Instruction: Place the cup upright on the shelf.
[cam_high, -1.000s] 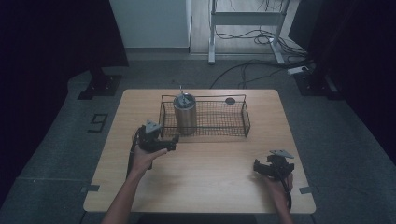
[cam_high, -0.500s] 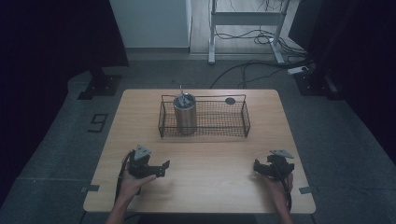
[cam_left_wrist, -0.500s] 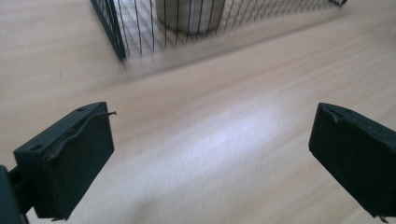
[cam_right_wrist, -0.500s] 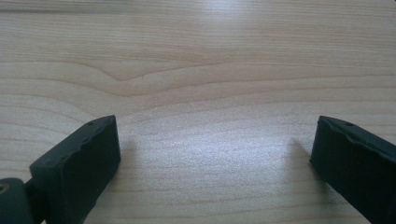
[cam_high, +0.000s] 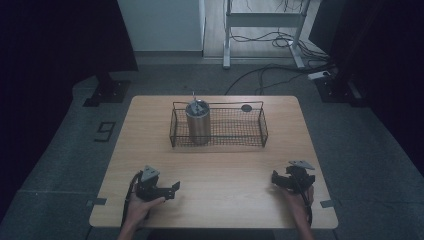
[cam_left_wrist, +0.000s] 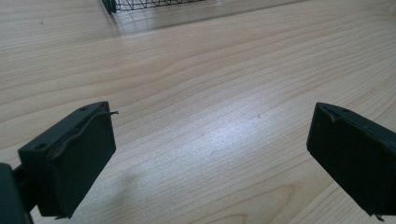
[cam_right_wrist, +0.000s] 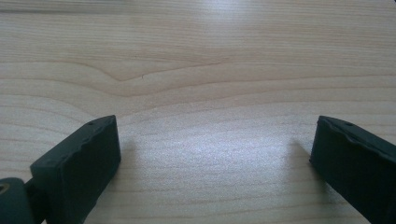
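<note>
I have both grippers low at the near edge of the bench (cam_high: 215, 165) — left gripper (cam_high: 174, 188) at near left, right gripper (cam_high: 274, 177) at near right, well apart from each other. Left gripper's jaws are spread wide with nothing between them; in the left gripper view I see bare wood grain between the two black jaws and a corner of the wire basket (cam_left_wrist: 140, 4) at the far top edge. Right gripper's jaws are also spread wide, holding nothing — the right gripper view gives plain bench surface between them. My left hand (cam_high: 140, 207) wraps the left gripper's body, my right hand (cam_high: 298, 197) the right one's; a grey three-cornered plate sits on top of each.

The wire basket (cam_high: 218, 145) stands at the far middle of the bench, long side running left to right. The metal cup (cam_high: 198, 123) stands upright inside the basket's left end, against its left part, with something thin sticking out of its top — too small to tell what. A small dark round thing (cam_high: 246, 107) lies on the bench just beyond the basket's far rim. Nearest to the grippers is the basket, still clear of both.
</note>
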